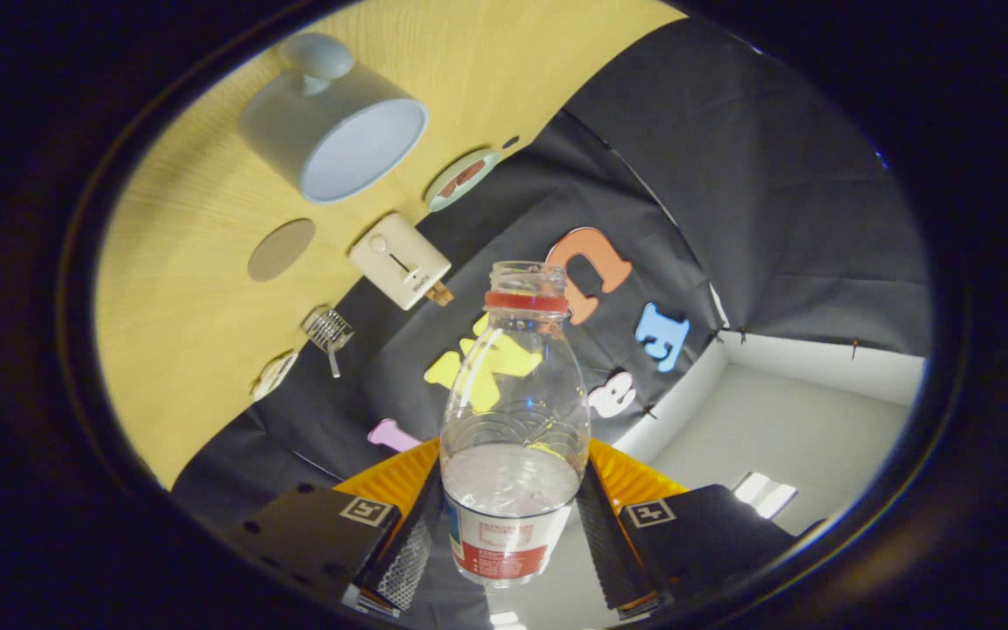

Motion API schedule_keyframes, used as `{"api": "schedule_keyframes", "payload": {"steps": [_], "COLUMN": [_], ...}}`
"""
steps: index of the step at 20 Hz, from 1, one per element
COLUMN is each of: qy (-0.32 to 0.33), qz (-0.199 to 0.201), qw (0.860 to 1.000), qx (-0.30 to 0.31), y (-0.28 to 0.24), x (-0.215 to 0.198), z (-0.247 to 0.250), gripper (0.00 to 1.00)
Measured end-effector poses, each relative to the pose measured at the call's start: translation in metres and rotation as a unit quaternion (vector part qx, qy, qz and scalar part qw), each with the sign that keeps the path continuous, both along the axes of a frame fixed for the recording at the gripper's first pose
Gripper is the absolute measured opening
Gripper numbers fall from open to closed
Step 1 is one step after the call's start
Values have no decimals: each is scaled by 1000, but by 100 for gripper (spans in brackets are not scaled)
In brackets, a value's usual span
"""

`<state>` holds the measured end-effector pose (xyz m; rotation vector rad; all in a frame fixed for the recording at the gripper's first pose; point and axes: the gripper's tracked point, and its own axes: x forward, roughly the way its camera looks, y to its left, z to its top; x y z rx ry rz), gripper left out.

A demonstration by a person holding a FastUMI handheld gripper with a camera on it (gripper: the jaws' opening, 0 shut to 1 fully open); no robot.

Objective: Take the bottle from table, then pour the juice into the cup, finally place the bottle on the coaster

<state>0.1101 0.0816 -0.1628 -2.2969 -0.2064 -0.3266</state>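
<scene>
My gripper (508, 534) is shut on a clear plastic bottle (513, 394), both black ribbed fingers (403, 547) pressing on its labelled lower part. The bottle has a red neck ring, an uncapped mouth, and clear liquid in its lower half. It is held up in the air, and the wooden table (189, 350) appears tilted off to the left. A grey cup (338, 131) with a white inside and a knob-like handle stands on the table well beyond the bottle's mouth, apart from it. A round brown coaster (281, 249) lies on the table just beside the cup.
A white boxy gadget (399, 261) sits at the table's far edge near the coaster. A small round dish (462, 179) lies past the cup. A metal wire item (327, 331) and a pale disc (274, 374) lie farther along that edge. The black cloth wall stands behind.
</scene>
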Motion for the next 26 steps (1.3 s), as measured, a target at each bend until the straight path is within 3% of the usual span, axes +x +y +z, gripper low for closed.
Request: {"api": "schedule_keyframes", "payload": {"steps": [5, 13, 19, 23, 26], "qy": [-14, -17, 5, 27, 31], "qz": [38, 79, 101, 99, 121], "qw": [992, 956, 899, 838, 794], "qx": [119, 283, 426, 536, 595], "y": [-2, -9, -13, -27, -25], "x": [-8, -15, -15, -6, -6], "z": [15, 30, 35, 29, 34], "gripper": [81, 81, 81, 81, 82]}}
